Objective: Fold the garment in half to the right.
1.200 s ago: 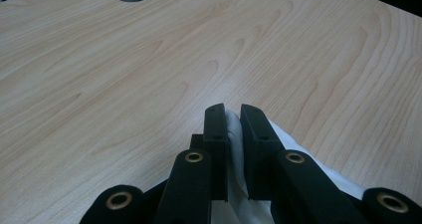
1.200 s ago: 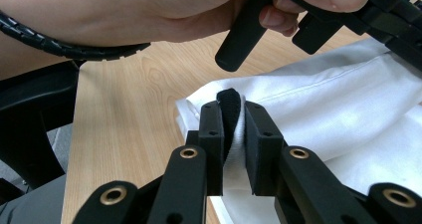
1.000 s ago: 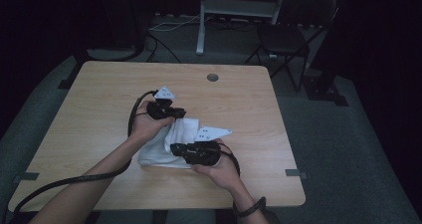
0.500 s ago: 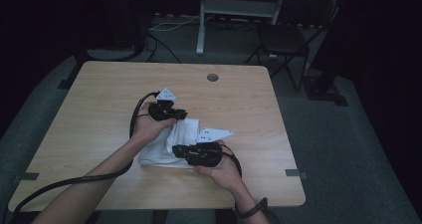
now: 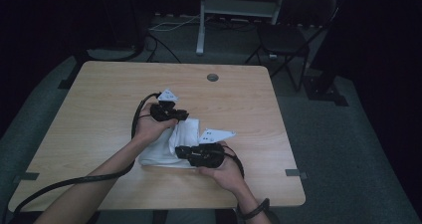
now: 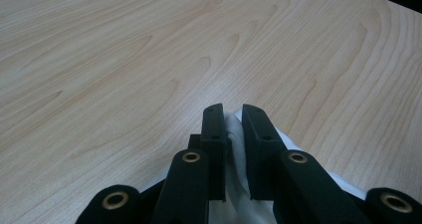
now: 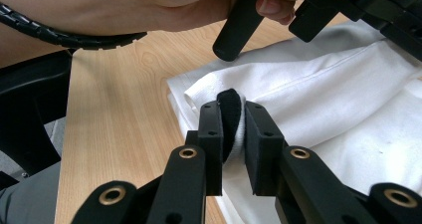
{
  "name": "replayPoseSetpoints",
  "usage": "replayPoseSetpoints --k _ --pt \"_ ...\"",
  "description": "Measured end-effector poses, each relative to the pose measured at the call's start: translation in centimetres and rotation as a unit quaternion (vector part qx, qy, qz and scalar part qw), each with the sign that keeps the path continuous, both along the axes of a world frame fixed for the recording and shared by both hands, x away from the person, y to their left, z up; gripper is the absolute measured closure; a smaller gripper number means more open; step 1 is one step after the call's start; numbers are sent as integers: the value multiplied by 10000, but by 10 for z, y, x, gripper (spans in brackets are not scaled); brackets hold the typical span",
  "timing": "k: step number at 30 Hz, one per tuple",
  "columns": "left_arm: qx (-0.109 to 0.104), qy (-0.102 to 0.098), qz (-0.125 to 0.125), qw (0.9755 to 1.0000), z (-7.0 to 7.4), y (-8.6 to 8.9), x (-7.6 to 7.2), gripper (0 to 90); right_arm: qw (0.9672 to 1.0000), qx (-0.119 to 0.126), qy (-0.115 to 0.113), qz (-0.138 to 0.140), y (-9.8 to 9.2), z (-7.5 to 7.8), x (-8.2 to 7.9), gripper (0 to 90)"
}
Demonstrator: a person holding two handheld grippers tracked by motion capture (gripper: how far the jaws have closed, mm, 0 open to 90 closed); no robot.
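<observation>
The left gripper [image 6: 233, 115] has its jaws nearly together, pinching a fold of the white cloth [image 5: 169, 144] at its far edge; the right gripper [image 7: 233, 109] likewise clamps a bunched hem at the near edge; the cloth lies folded on the wooden table [image 5: 89, 109] between both grippers.

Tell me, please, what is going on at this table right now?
A person is working a white cloth on a wooden table with a hand-held gripper in each hand. The left gripper is shut on a fold of the cloth at its far side, and the right gripper is shut on a bunched edge at its near side. The cloth lies partly folded and rumpled between the two hands. It looks like a folding job in progress.
</observation>
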State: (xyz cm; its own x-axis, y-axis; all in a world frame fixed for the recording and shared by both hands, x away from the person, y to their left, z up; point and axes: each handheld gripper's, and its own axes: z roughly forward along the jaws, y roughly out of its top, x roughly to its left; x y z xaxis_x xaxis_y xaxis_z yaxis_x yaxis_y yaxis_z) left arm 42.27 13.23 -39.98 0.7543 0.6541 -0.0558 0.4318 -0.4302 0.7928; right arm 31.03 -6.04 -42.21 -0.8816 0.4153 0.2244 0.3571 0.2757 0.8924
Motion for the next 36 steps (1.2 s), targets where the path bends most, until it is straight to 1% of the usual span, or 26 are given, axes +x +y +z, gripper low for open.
replayPoseSetpoints --k 11,21,31,36 --pt "-9 20 19 10000 -2 -2 0 792 10000 -58 27 -11 -3 -3 -1 791" --pt "-107 12 38 9999 -4 -4 0 767 9999 -82 80 -33 -6 -6 -1 788" --pt "-125 25 51 9999 -5 -5 0 751 9999 -121 67 -28 -8 -7 -1 786" --pt "-124 29 55 9999 -5 -6 0 739 9999 -114 111 -46 -9 -8 -1 784"
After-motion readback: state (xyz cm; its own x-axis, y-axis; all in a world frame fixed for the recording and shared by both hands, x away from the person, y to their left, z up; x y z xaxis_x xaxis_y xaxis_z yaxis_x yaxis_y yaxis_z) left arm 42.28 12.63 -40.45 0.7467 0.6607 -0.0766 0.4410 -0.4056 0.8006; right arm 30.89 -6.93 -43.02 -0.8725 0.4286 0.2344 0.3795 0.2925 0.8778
